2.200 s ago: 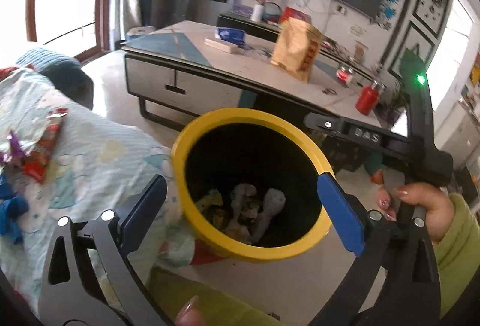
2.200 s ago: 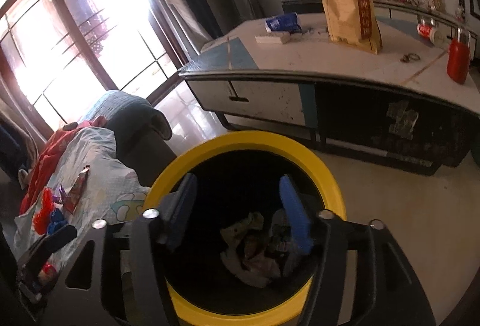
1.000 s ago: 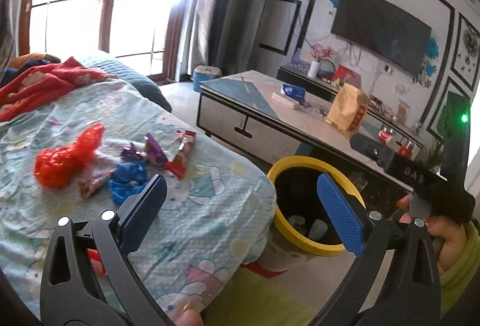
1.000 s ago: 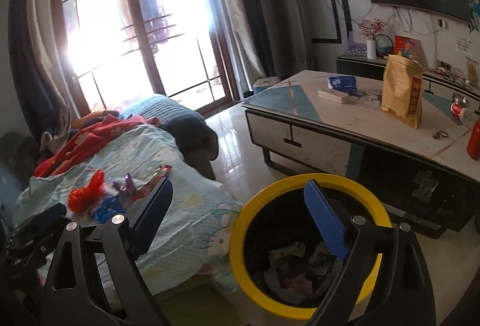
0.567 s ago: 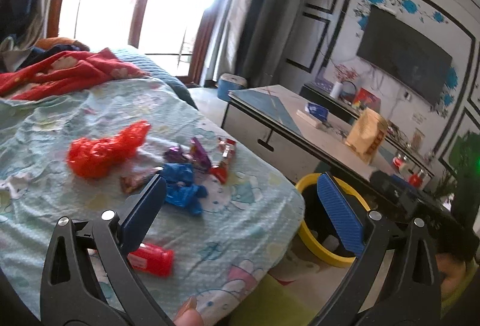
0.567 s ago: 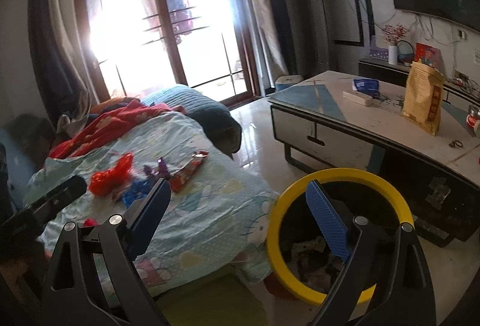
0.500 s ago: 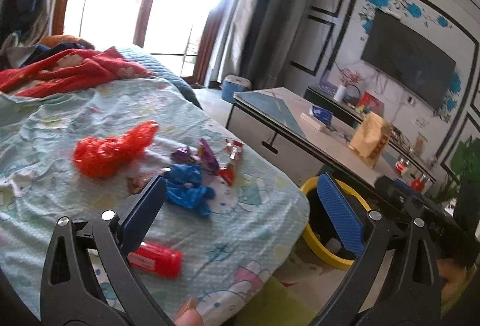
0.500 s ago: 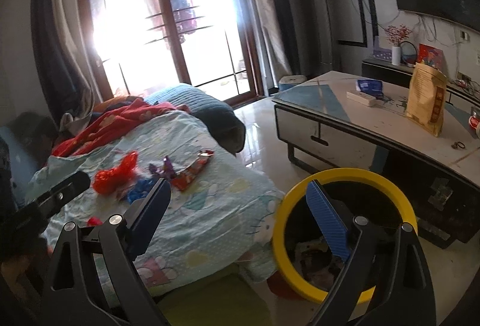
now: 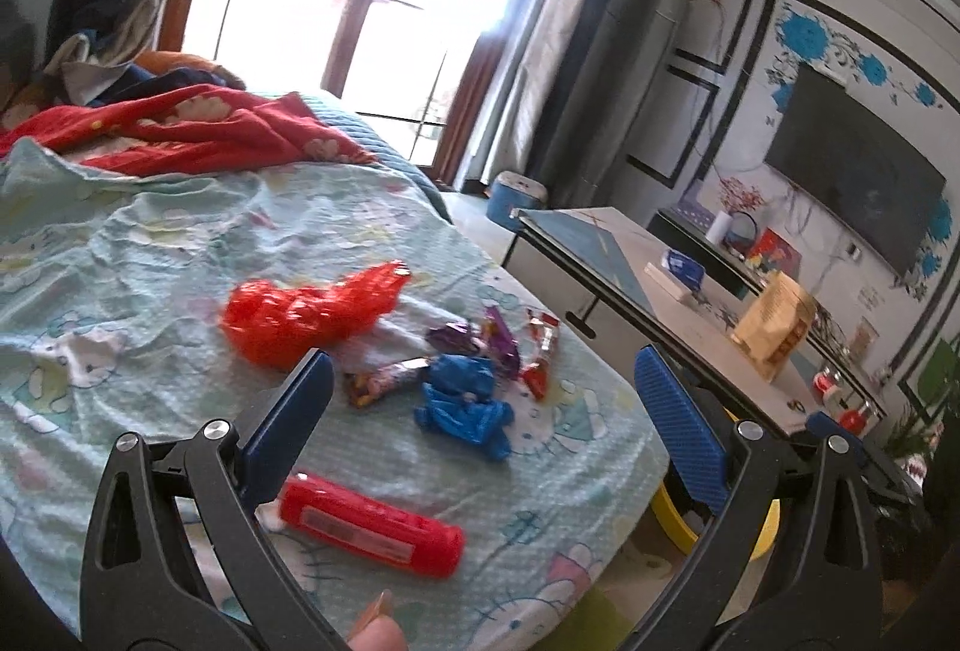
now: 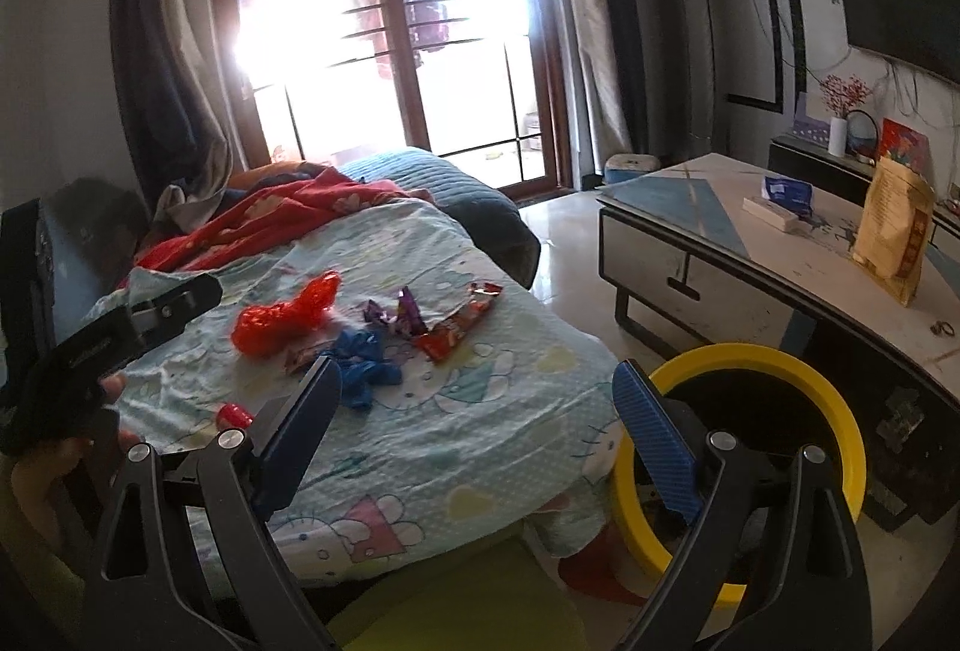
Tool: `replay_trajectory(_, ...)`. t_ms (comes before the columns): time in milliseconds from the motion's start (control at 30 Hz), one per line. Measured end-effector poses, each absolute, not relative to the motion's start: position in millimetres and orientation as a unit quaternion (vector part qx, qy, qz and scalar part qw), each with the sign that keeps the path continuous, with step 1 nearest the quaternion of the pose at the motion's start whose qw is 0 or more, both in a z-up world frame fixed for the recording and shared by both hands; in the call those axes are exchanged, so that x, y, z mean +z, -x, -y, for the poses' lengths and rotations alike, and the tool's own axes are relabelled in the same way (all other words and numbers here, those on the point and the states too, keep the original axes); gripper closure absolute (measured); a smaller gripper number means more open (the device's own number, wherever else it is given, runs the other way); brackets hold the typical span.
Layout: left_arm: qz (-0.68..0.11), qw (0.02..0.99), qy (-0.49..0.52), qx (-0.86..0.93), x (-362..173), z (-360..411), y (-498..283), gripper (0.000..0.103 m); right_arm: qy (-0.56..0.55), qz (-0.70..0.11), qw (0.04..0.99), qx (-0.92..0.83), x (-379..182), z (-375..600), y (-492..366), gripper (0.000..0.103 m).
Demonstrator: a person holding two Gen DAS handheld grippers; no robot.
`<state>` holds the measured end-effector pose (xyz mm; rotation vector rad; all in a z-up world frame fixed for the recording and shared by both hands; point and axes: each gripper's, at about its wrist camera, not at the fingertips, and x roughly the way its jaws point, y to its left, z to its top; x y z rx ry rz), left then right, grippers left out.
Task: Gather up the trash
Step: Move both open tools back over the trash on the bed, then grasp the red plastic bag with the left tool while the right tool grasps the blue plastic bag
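Trash lies on the light blue bedsheet [image 9: 120, 255]: a crumpled red plastic bag [image 9: 306, 315] [image 10: 282, 318], a blue crumpled bag [image 9: 465, 408] [image 10: 360, 372], purple wrappers [image 9: 480, 342] [image 10: 396, 318], a red snack wrapper [image 9: 540, 351] [image 10: 459, 327] and a red tube [image 9: 369, 525]. My left gripper [image 9: 480, 411] hangs open above the tube and the blue bag. My right gripper [image 10: 474, 423] is open over the sheet's edge, empty. The yellow-rimmed black bin [image 10: 780, 399] [image 9: 678, 519] stands on the floor to the right of the bed.
A low table [image 10: 750, 255] with a paper bag [image 10: 894, 237], a tissue pack and a white box stands past the bin. A red blanket [image 9: 180, 129] is bunched at the bed's far end. A bright glass door [image 10: 384, 21] is behind.
Both grippers have swung left and up, away from the bin toward the bed. The red tube and the rest of the trash pile have come into view under the left gripper.
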<state>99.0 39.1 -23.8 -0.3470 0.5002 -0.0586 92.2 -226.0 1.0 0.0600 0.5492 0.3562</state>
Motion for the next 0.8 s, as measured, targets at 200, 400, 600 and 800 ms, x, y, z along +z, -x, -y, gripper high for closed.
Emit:
replay_trajectory(200, -0.244, 0.953, 0.177, 0.0, -25.0, -62.6, -100.7, 0.011, -0.017, -0.278, 0.941, 0.193, -0.5, 205.4, -93.9, 0.014)
replay_trajectory(400, -0.245, 0.951, 0.185, 0.03, -32.5, -88.9, -102.7, 0.011, -0.005, -0.292, 0.931, 0.218, -6.2, 175.8, -98.2, 0.014)
replay_trajectory(600, -0.246, 0.95, 0.184, 0.055, -41.9, -113.2, -106.5, 0.011, 0.004, -0.308, 0.922, 0.234, -16.9, 151.1, -105.9, 0.014)
replay_trajectory(800, -0.264, 0.943, 0.192, 0.058, -54.3, -131.2, -114.8, 0.011, 0.018, -0.331, 0.91, 0.247, -33.7, 128.3, -122.6, 0.014)
